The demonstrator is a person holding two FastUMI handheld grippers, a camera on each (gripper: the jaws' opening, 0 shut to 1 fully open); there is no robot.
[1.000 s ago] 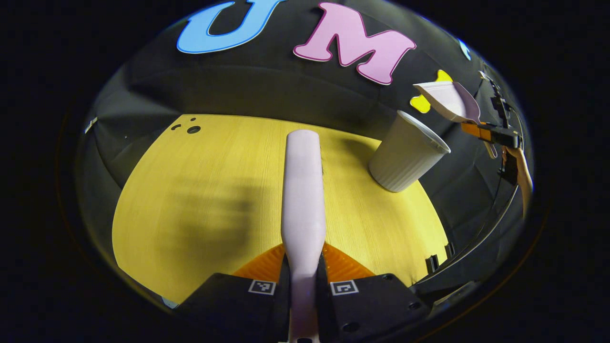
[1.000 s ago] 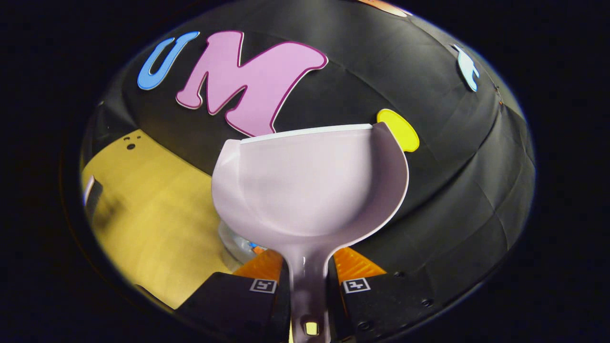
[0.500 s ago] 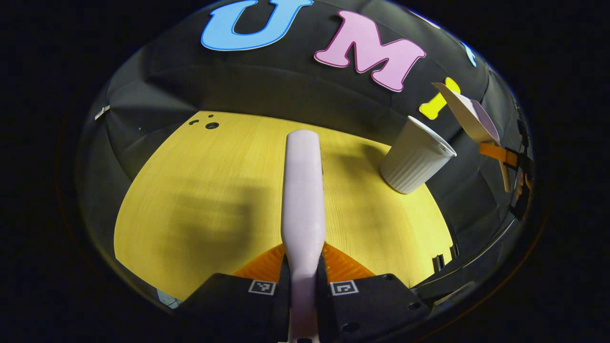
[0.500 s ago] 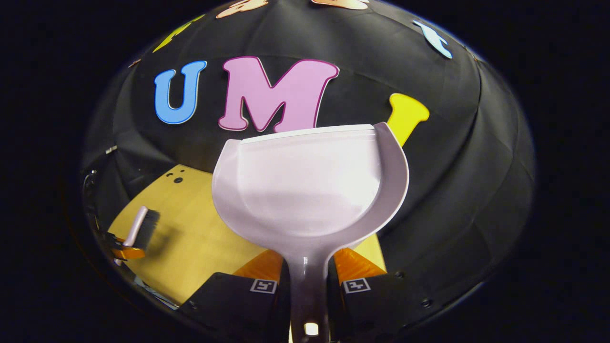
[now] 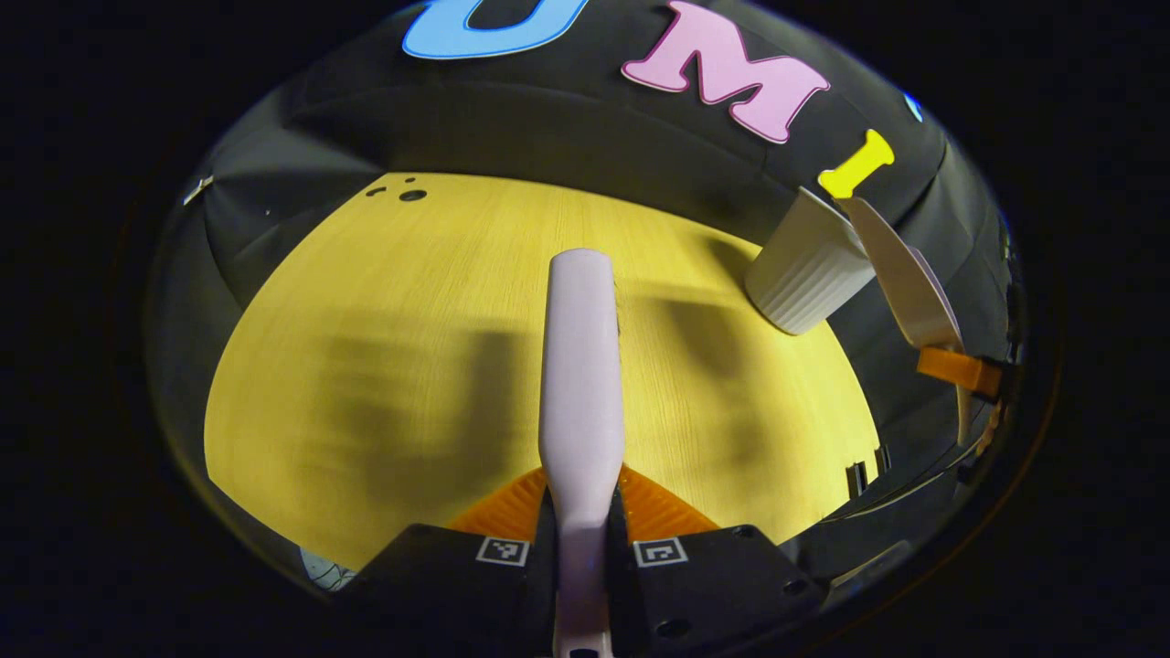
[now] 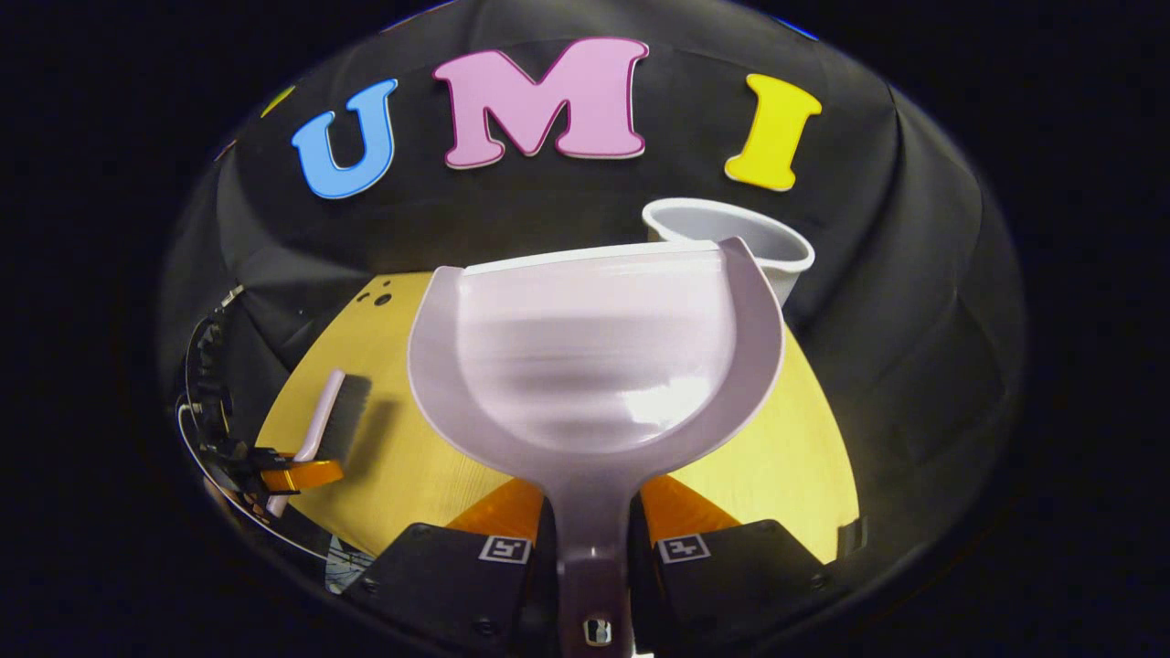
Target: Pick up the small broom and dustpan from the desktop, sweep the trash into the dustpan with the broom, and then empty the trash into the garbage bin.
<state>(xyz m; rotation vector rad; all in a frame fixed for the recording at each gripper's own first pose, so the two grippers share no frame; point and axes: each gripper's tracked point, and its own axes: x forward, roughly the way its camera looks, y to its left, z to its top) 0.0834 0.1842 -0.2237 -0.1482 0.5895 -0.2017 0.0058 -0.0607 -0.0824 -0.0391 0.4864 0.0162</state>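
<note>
- One broom (image 5: pixel 581 366): my left gripper (image 5: pixel 581 512) is clamped on its handle, holding it over the yellow table (image 5: pixel 384 366).
- One dustpan (image 6: pixel 594 356): my right gripper (image 6: pixel 592 530) squeezes its handle; the pan looks empty.
- One white bin cup (image 6: pixel 731 239), far right on the table, just past the dustpan's lip.

The yellow desktop (image 5: pixel 384 366) lies open across its width; 1 obstacle, the white ribbed garbage bin (image 5: pixel 804 274) (far right corner), stands against the booth wall.
</note>
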